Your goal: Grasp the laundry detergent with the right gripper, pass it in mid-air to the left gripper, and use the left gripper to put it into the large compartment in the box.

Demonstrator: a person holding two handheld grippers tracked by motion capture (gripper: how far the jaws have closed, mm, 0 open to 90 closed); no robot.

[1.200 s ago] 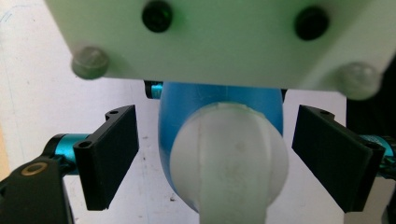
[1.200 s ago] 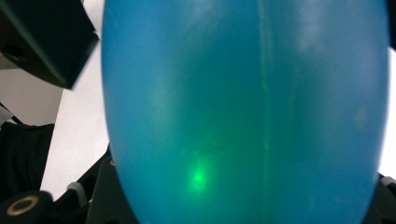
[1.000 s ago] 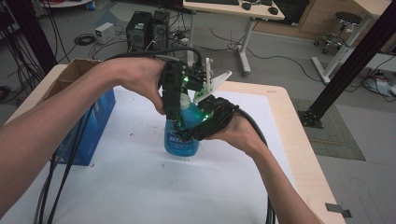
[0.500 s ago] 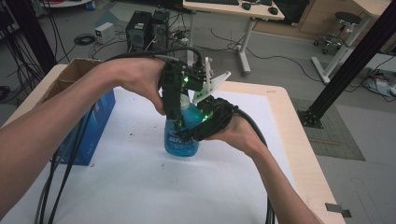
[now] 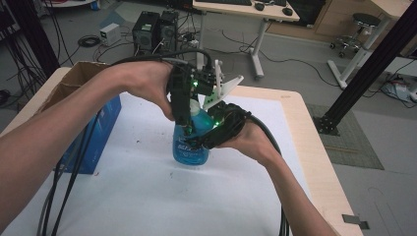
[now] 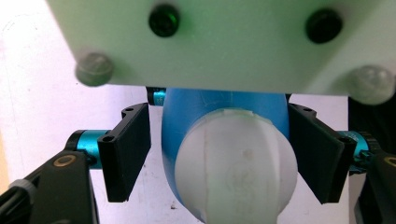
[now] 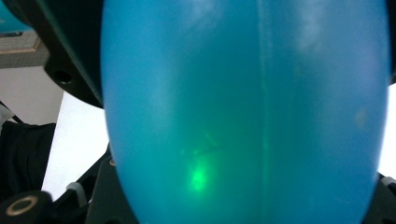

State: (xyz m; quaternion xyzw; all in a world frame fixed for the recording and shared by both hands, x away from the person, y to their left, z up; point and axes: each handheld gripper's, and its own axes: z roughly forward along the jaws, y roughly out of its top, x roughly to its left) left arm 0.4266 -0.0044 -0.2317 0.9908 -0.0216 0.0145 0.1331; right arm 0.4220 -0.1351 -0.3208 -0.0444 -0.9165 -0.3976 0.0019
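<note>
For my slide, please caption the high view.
Two hand-held grippers work on a blue bottle standing on the white table.

— What is the surface (image 5: pixel 314 162) like?
— It is a light wood top with a big white sheet (image 5: pixel 147 196) spread over most of it.
— What sits on the sheet?
— A blue bottle (image 5: pixel 191 147) stands upright near the middle. A blue box (image 5: pixel 96 132) stands at the left edge, and an open brown cardboard box (image 5: pixel 74 78) is just behind it.
— Anything else?
— Black cables (image 5: pixel 64 187) hang down over the front left part.
</note>
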